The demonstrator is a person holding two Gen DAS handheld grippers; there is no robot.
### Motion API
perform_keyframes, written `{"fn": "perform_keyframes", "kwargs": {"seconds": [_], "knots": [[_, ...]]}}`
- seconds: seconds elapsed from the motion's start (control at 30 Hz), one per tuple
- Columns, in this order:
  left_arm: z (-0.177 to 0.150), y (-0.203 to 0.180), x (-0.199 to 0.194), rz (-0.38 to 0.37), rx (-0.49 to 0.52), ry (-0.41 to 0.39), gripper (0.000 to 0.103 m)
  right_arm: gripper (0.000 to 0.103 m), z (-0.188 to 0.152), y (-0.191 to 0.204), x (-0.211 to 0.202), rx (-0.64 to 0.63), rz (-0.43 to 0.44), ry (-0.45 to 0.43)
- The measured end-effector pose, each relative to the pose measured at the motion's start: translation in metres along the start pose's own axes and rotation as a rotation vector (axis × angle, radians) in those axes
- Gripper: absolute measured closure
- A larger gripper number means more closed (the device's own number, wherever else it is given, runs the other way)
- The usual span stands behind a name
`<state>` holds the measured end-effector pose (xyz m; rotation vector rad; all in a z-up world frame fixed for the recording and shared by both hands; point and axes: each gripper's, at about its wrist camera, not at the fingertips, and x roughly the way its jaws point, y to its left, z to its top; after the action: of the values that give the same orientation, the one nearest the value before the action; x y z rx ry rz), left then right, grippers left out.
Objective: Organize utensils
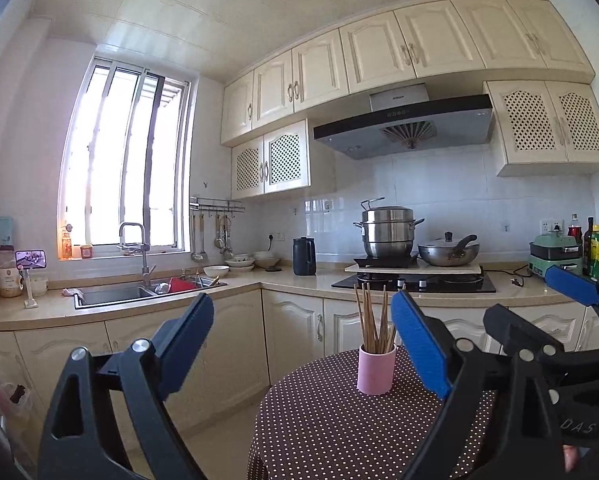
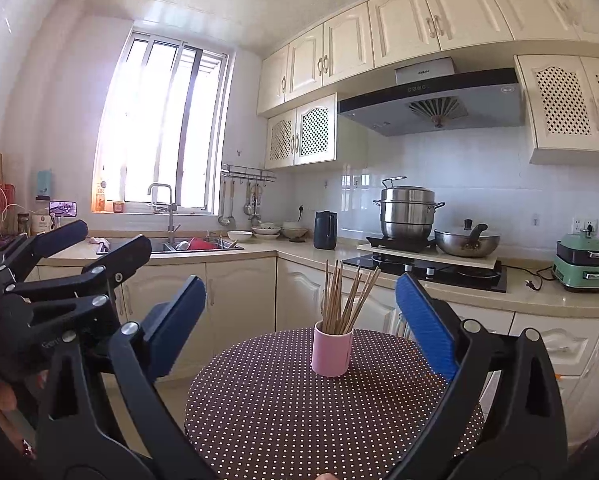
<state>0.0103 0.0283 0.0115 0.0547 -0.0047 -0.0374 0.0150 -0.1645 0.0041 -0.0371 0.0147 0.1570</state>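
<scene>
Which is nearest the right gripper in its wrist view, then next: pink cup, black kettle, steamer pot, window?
From the right gripper:
1. Pink cup, on the table ahead.
2. Black kettle, corner counter.
3. Steamer pot, stove, too close to the kettle to call.
4. Window, far left wall.

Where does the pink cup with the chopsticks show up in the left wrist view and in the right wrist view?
Left wrist view: pink cup right of centre, on the table's far edge, close to the right blue finger.
Right wrist view: pink cup near centre, between the open fingers.
Shared landmark: the steel steamer pot on the stove behind it.
</scene>
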Motion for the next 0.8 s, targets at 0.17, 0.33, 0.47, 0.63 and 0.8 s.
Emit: {"fn": "perform_keyframes", "kwargs": {"seconds": [0.17,0.33,0.47,0.63,0.8], "knots": [[0.0021,0.0011,-0.0058,0.008,-0.004,-0.009,0.014,0.009,0.0007,-0.0003,-0.0036,0.0,0.0,-0.008],[0.003,0.0018,-0.0061,0.011,-0.005,-0.001,0.014,0.009,0.0017,0.0009,-0.0046,-0.003,-0.001,-0.01],[0.0039,0.0024,-0.0064,0.015,-0.002,0.002,0.014,0.009,0.0017,0.0006,-0.0053,0.002,0.004,-0.007],[0.0059,0.0037,-0.0065,0.023,0.001,-0.001,0.014,0.009,0.0029,0.002,-0.0059,0.004,0.006,-0.005],[0.0057,0.004,-0.0076,0.029,0.003,-0.002,0.014,0.009,0.0037,0.0027,-0.0056,0.006,0.008,-0.005]]}}
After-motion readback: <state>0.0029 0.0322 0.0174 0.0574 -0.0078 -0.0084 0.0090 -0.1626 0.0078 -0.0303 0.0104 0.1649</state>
